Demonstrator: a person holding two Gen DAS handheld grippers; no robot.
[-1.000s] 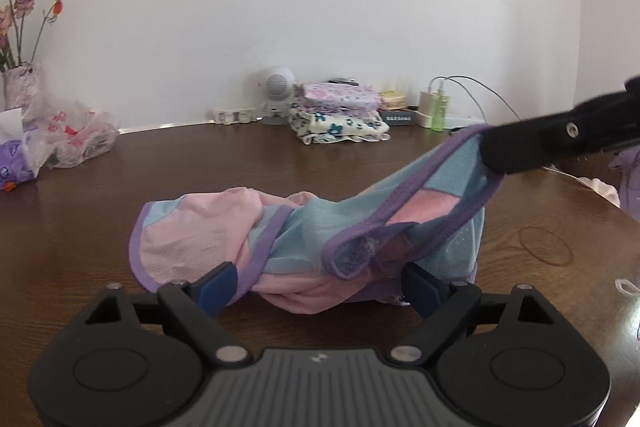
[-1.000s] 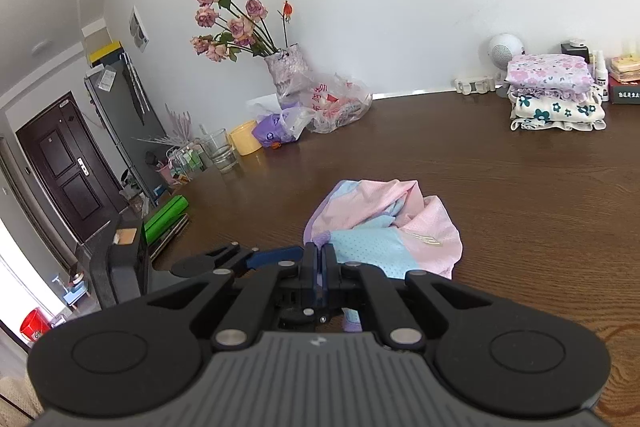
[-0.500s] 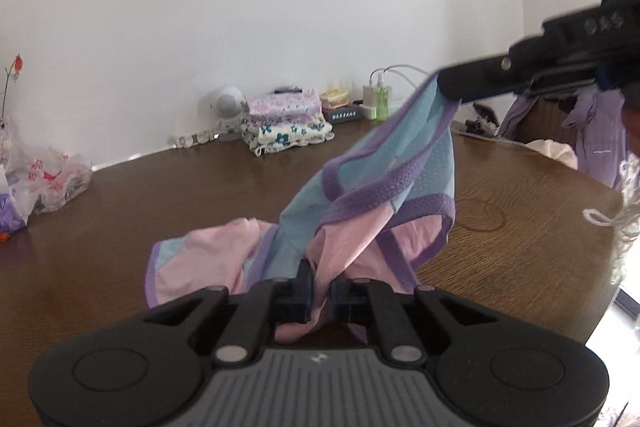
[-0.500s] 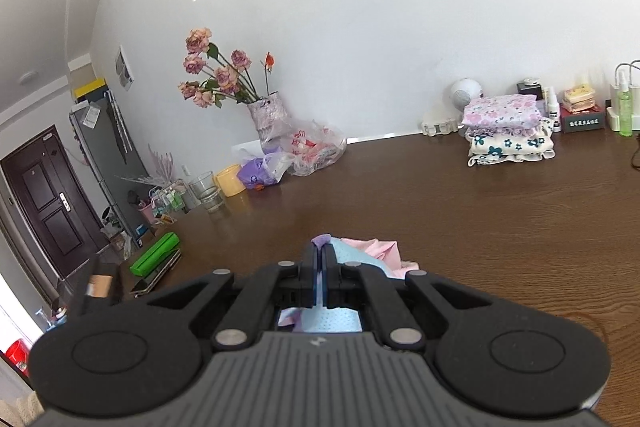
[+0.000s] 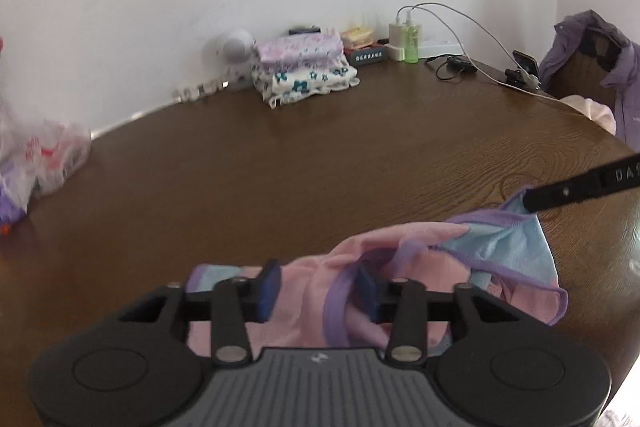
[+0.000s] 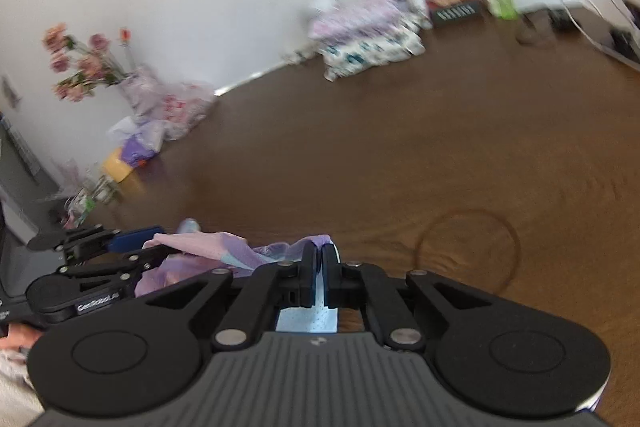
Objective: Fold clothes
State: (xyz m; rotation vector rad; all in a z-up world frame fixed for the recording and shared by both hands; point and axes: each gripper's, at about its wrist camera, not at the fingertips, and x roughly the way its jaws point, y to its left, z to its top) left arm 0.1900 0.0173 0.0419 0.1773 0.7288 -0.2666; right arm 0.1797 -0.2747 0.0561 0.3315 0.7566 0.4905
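Note:
A small pink, light-blue and purple-trimmed garment [image 5: 500, 247] lies crumpled on the dark wooden table [image 5: 320, 167] near its front edge. My left gripper [image 5: 318, 287] stands open low over the pink part, with loose fabric and a purple band lying between its blue pads [image 5: 269, 287]. In the right wrist view my right gripper [image 6: 319, 259] is shut on the garment's [image 6: 224, 251] light-blue part. From the left wrist view its black fingers [image 5: 560, 193] reach in from the right and pinch the purple-edged corner. The left gripper [image 6: 150, 246] shows at the left of the right wrist view.
A stack of folded patterned clothes [image 5: 304, 67] sits at the back by the wall, with a small white fan, bottles, a charger and cables [image 5: 452, 59] beside it. Plastic bags [image 5: 52, 159] and a vase of flowers [image 6: 92, 67] stand at the left. A purple jacket [image 5: 600, 59] hangs at the right.
My left gripper, shut on the garment half a second ago, has opened. The right gripper has brought its held corner down from high up to just above the table at the right.

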